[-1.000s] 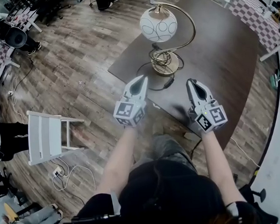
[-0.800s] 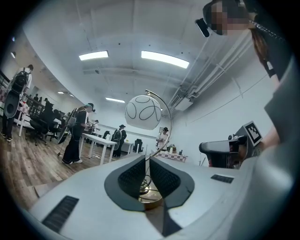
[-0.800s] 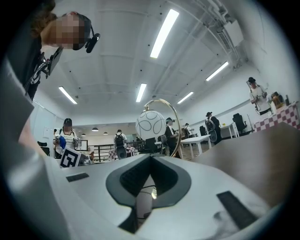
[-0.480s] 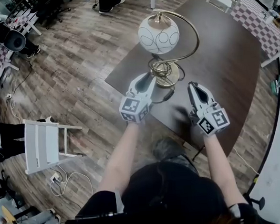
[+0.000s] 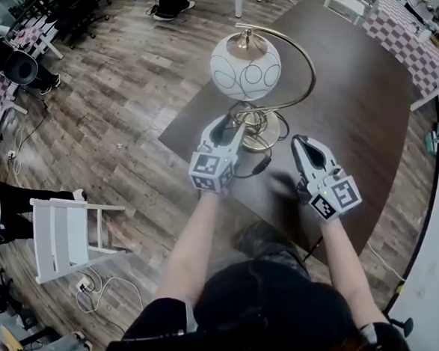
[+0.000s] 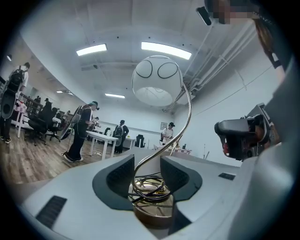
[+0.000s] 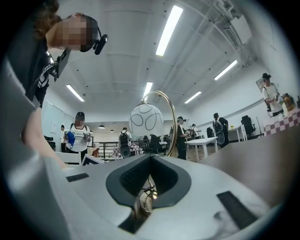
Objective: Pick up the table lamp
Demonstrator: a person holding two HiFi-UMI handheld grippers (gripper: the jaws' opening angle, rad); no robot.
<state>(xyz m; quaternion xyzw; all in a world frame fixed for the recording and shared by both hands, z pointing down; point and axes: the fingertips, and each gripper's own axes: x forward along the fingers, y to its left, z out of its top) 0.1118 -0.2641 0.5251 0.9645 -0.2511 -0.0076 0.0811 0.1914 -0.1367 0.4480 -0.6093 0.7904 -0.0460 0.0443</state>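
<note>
The left gripper (image 6: 147,165) has just been opening its jaws. They stand released, and its own view alone shows the table lamp (image 6: 157,86) stem rising in the gap, unpressed. The right gripper (image 7: 149,180) is clenched on nothing. Only the head view shows the lamp upright near a corner of the dark table (image 5: 348,87).

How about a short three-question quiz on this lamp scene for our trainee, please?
1. True or false: the table lamp stands on the dark table.
2. Which gripper has its jaws apart, the left gripper or the right gripper?
3. The lamp's shade is: A a white globe; B a green cone; C a red cylinder.
Key: 1 true. 2 left; its jaws have just been opening, with the lamp in the gap, ungripped; the right is shut. 3 A.
</note>
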